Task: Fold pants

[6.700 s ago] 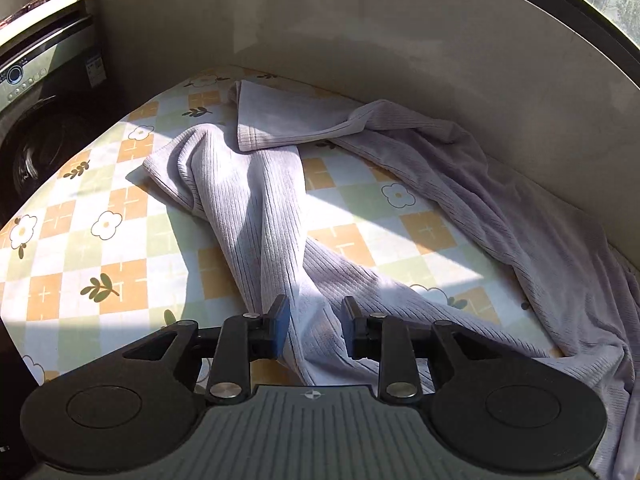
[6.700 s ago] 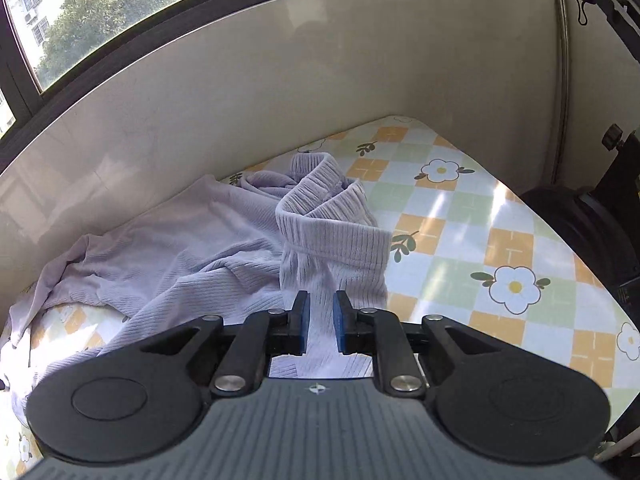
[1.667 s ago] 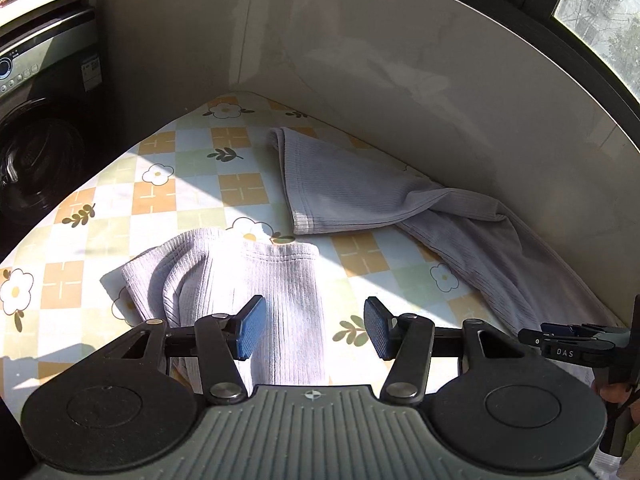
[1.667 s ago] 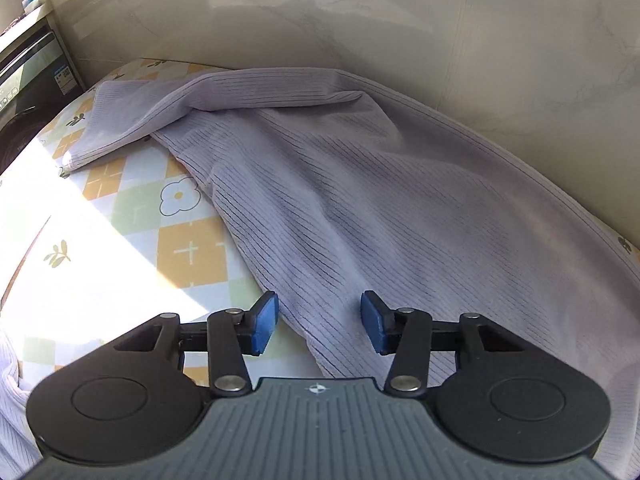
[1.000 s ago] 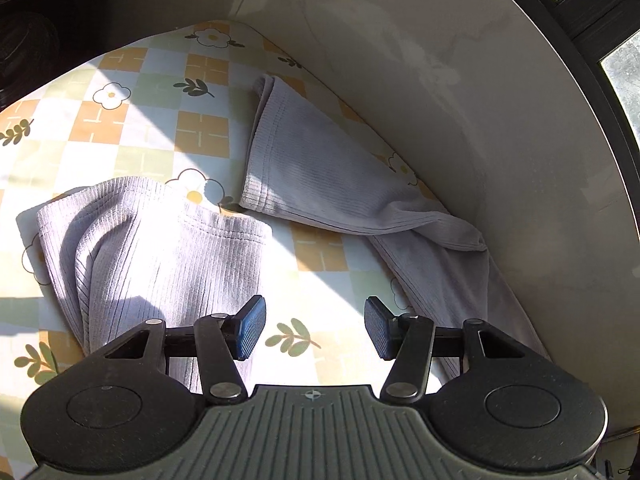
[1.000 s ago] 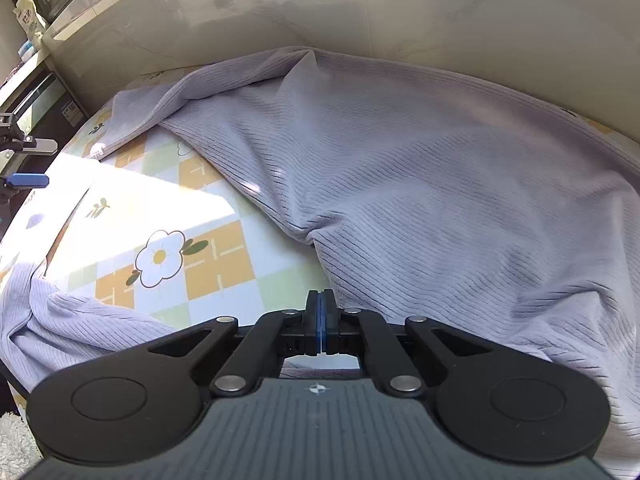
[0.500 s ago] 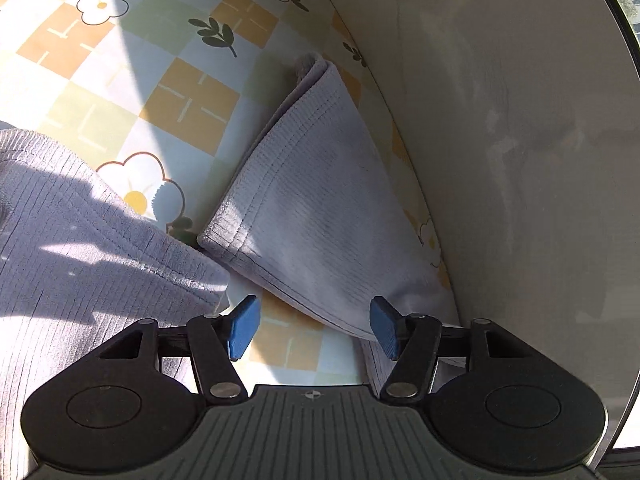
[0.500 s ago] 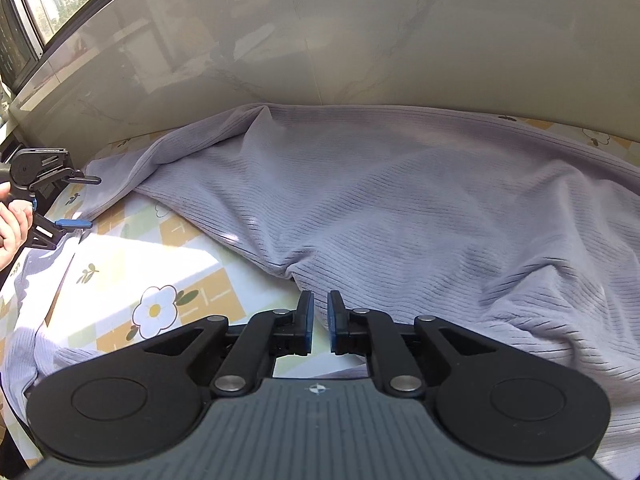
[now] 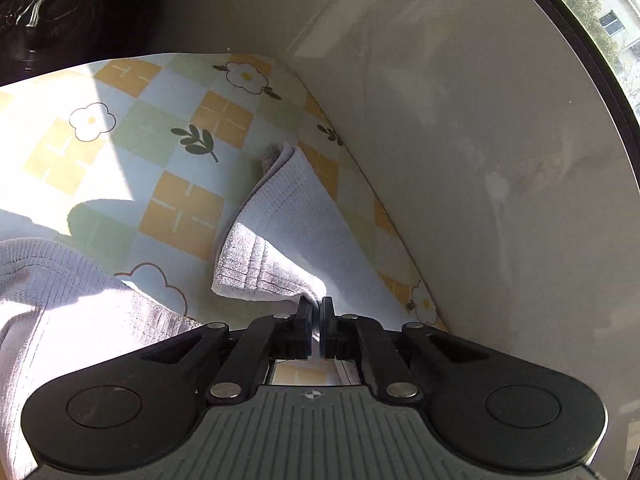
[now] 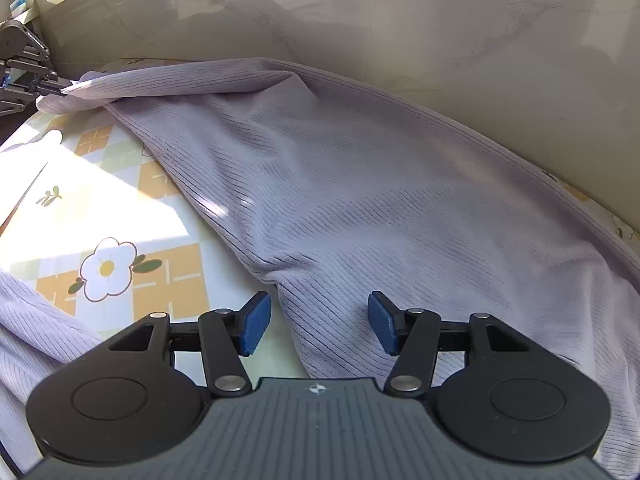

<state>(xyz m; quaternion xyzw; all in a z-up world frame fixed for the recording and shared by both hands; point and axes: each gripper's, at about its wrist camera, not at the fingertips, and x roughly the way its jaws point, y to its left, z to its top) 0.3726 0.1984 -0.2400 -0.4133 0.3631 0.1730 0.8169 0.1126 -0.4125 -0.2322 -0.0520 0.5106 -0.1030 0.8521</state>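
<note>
My left gripper pinches the pants; right gripper opening above them on the checked surface by a pale wall.

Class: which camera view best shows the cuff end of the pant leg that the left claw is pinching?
The left wrist view: the hemmed cuff fills its centre, pinched in the shut left claw. The right wrist view shows it only small and far off, at the left edge.
</note>
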